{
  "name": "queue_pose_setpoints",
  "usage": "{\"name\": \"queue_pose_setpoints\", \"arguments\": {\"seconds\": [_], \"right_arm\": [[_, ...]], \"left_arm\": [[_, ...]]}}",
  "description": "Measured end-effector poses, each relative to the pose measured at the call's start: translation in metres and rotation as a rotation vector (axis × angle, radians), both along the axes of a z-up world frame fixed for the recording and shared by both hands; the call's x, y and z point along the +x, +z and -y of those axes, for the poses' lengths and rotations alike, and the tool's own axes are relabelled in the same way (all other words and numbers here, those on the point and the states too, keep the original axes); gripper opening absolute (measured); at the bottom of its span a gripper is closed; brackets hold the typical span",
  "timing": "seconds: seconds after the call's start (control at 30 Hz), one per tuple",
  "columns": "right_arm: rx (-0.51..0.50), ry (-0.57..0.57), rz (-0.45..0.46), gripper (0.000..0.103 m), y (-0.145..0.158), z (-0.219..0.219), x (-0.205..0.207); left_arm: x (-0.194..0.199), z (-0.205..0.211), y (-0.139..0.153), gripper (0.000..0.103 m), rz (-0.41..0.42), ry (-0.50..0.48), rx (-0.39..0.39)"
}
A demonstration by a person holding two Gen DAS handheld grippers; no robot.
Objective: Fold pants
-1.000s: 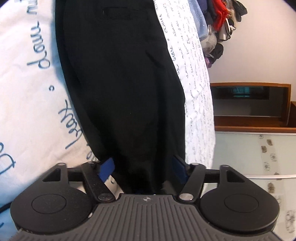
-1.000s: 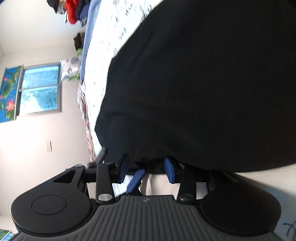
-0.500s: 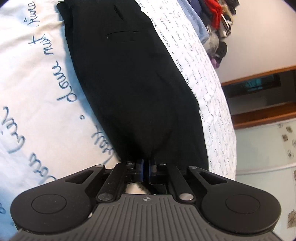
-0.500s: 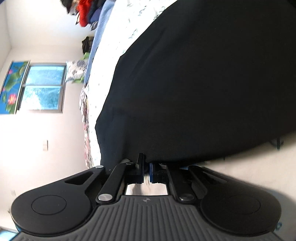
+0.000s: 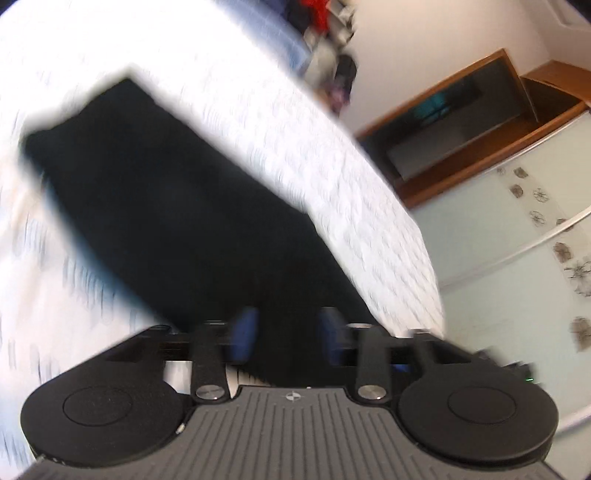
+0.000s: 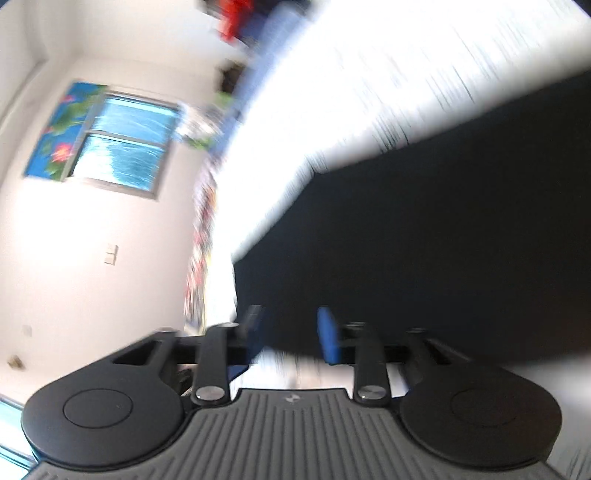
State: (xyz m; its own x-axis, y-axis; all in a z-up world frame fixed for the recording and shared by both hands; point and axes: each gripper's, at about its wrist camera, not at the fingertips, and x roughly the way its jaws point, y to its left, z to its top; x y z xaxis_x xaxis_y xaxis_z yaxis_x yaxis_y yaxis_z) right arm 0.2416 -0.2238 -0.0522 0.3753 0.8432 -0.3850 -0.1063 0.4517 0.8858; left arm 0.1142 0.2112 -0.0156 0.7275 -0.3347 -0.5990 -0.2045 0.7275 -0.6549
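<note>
The black pants (image 5: 166,192) lie as a long dark strip on the white bed sheet with blue handwriting print (image 5: 295,147). My left gripper (image 5: 288,334) hovers over their near end, its jaws opening. The blue pads (image 5: 243,332) stand apart, with black cloth showing in the gap but not pressed. In the right wrist view the pants (image 6: 443,240) fill the right side. My right gripper (image 6: 290,330) is at their near corner, jaws opening. Black cloth and white sheet (image 6: 369,92) show between its pads (image 6: 328,332), with nothing pinched. Both views are motion-blurred.
A wooden shelf unit (image 5: 461,118) and a pale wardrobe with flower stickers (image 5: 517,240) stand beyond the bed's right edge. A heap of clothes (image 5: 325,33) lies at the far end. In the right wrist view a window (image 6: 122,144) and white wall are at left.
Half a second ago both grippers were shut on the pants' near edge. Now both have their jaws apart, and both have lifted and rolled away from the cloth.
</note>
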Motion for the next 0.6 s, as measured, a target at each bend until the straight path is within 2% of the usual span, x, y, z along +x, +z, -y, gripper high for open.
{"name": "queue_pose_setpoints", "arguments": {"seconds": [0.03, 0.13, 0.17, 0.23, 0.3, 0.33, 0.37, 0.4, 0.5, 0.53, 0.6], "right_arm": [[-0.011, -0.019, 0.028, 0.091, 0.002, -0.007, 0.018], [-0.028, 0.003, 0.038, 0.091, -0.005, -0.039, 0.067], [-0.022, 0.031, 0.014, 0.091, -0.014, -0.052, 0.081], [-0.037, 0.053, -0.073, 0.091, -0.034, -0.072, 0.098], [-0.116, 0.064, -0.097, 0.089, -0.054, -0.084, 0.104], [-0.105, 0.044, -0.039, 0.086, -0.058, -0.082, 0.097], [-0.124, 0.019, -0.008, 0.084, -0.057, -0.079, 0.093], [-0.129, 0.012, -0.013, 0.080, -0.057, -0.075, 0.091], [-0.073, -0.006, -0.045, 0.079, -0.061, -0.064, 0.094], [-0.073, -0.002, -0.045, 0.079, -0.060, -0.061, 0.093], [-0.087, 0.018, -0.044, 0.079, -0.055, -0.060, 0.085]], "left_arm": [[0.013, -0.002, -0.004, 0.063, -0.009, 0.018, 0.037], [0.043, -0.010, -0.027, 0.059, -0.062, 0.053, 0.123], [0.048, -0.012, -0.034, 0.053, -0.096, 0.079, 0.166], [0.049, -0.016, -0.047, 0.053, -0.100, 0.082, 0.197], [0.043, -0.023, -0.052, 0.041, -0.082, 0.092, 0.185], [0.040, -0.029, -0.055, 0.037, -0.087, 0.093, 0.184], [0.038, -0.035, -0.059, 0.021, -0.099, 0.100, 0.178], [0.038, -0.044, -0.062, 0.011, -0.123, 0.116, 0.161], [0.029, -0.070, -0.078, 0.011, -0.105, 0.110, -0.034], [0.028, -0.071, -0.079, 0.011, -0.102, 0.111, -0.048], [0.027, -0.066, -0.076, 0.012, -0.086, 0.112, -0.025]]}}
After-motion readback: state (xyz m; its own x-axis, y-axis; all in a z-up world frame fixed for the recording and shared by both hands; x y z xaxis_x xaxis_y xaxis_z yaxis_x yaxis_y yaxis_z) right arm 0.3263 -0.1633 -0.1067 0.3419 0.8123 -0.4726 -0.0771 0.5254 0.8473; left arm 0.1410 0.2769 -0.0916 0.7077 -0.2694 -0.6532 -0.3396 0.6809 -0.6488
